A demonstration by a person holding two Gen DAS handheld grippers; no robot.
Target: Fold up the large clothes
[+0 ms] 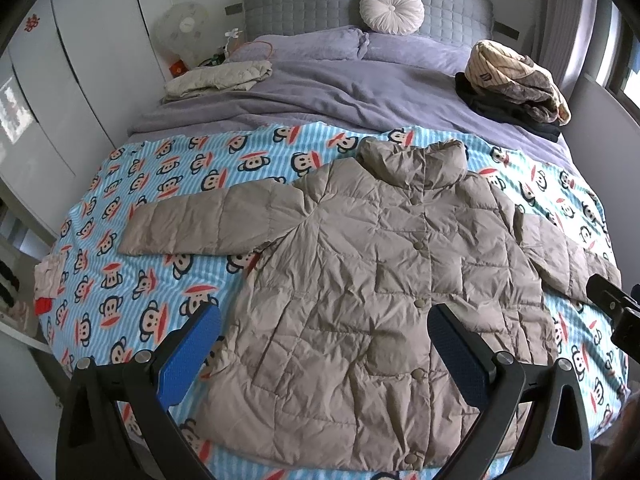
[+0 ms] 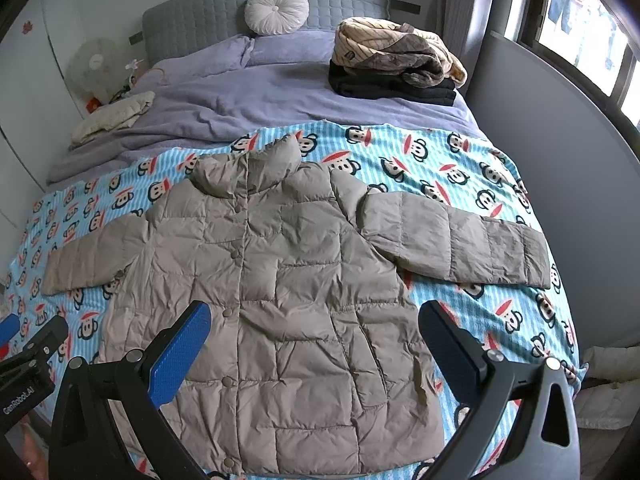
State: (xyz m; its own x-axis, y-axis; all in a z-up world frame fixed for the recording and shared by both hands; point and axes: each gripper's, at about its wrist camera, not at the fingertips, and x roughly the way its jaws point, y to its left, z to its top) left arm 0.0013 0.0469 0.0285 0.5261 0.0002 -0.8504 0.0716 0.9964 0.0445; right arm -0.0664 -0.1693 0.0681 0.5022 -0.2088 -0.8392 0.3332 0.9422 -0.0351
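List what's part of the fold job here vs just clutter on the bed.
Job:
- puffer coat, spread flat, buttoned
- left gripper, open
- right gripper, open
- monkey blanket under the coat

Lying about:
- clothes pile near the headboard
- cream garment
- round cushion
- fan

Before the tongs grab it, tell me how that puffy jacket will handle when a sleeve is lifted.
The jacket will probably be floppy: it lies flat and creased on the blanket, so a lifted sleeve should drape and drag the body. Its quilted, puffy panels suggest it is light for its size. The smooth shell may slip, and folds may spring open.
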